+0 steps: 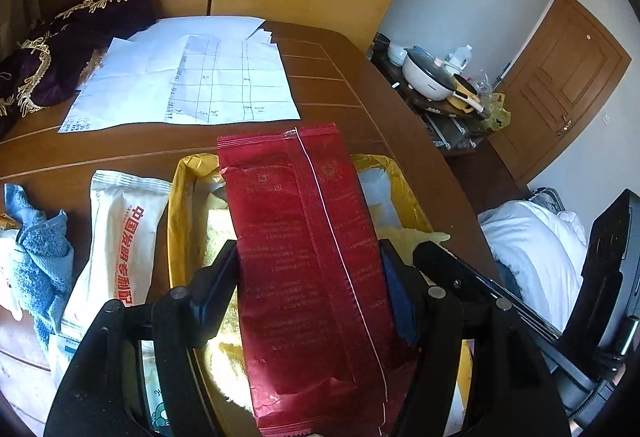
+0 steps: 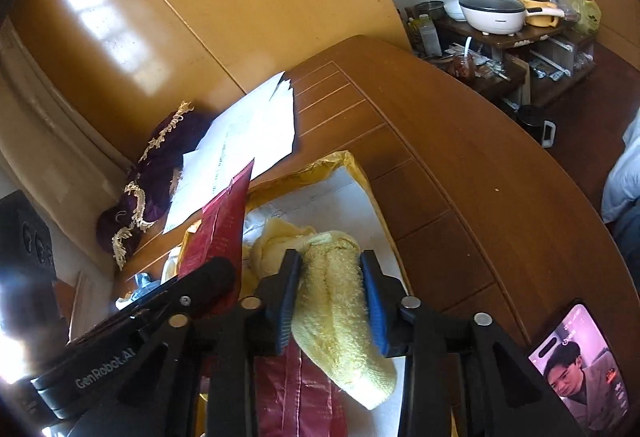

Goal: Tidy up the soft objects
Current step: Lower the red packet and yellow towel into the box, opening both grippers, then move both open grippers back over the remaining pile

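My left gripper point(image 1: 310, 257) clamps the red packet point(image 1: 308, 237) above the yellow bin point(image 1: 180, 197). My right gripper point(image 2: 330, 269) pinches the yellow towel point(image 2: 340, 301) over that bin point(image 2: 340, 163). Beyond lie 1 white packet point(image 1: 120, 237), a blue cloth point(image 1: 36, 249), then papers point(image 1: 192, 77).

The red packet point(image 1: 308, 257) hides most of the yellow-lined box point(image 1: 180, 197) interior

Daylit, sharp; my views bow at edges; window glare on wardrobe door point(image 2: 96, 21) at ten o'clock.
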A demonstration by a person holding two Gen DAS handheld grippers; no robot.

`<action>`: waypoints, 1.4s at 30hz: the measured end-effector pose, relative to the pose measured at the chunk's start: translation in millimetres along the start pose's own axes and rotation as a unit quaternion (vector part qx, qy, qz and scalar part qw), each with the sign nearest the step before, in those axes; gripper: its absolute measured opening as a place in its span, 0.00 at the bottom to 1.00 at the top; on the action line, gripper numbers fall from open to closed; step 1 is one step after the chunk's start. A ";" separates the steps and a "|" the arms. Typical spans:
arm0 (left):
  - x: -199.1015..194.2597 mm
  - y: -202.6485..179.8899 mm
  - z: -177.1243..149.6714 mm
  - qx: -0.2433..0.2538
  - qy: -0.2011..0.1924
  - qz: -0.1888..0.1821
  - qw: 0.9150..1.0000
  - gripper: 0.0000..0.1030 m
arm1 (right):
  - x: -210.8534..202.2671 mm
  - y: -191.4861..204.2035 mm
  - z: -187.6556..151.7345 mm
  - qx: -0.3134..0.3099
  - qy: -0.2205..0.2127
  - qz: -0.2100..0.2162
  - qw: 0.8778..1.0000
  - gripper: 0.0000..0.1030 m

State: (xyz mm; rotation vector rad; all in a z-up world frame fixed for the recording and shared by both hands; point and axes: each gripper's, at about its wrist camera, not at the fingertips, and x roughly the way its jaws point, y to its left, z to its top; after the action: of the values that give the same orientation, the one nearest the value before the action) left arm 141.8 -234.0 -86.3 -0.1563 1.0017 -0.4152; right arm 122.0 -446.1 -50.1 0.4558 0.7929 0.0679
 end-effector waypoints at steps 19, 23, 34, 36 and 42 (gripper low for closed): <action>-100.5 41.5 -43.7 -0.067 -0.105 -0.030 0.992 0.70 | -50.8 44.3 -41.4 -0.058 -0.041 0.112 0.991 0.59; -118.8 71.7 -62.1 -0.104 -0.122 -0.005 0.987 0.70 | -51.1 66.4 -55.7 -0.087 -0.028 0.138 0.986 0.59; -130.3 136.3 -116.4 -0.180 -0.138 0.073 0.971 0.70 | -23.6 136.9 -106.8 -0.195 0.081 0.217 0.953 0.59; -131.0 143.9 -122.3 -0.186 -0.138 0.084 0.969 0.70 | -15.6 143.9 -114.8 -0.204 0.101 0.214 0.950 0.59; -129.3 156.7 -130.8 -0.203 -0.132 0.088 0.966 0.70 | 1.2 153.9 -132.6 -0.224 0.132 0.175 0.949 0.59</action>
State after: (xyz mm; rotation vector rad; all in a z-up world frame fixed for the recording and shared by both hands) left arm 12.7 -30.6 -104.3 -0.4755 0.8191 -0.0186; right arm 46.8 -258.1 -67.2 0.1490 0.9208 0.6400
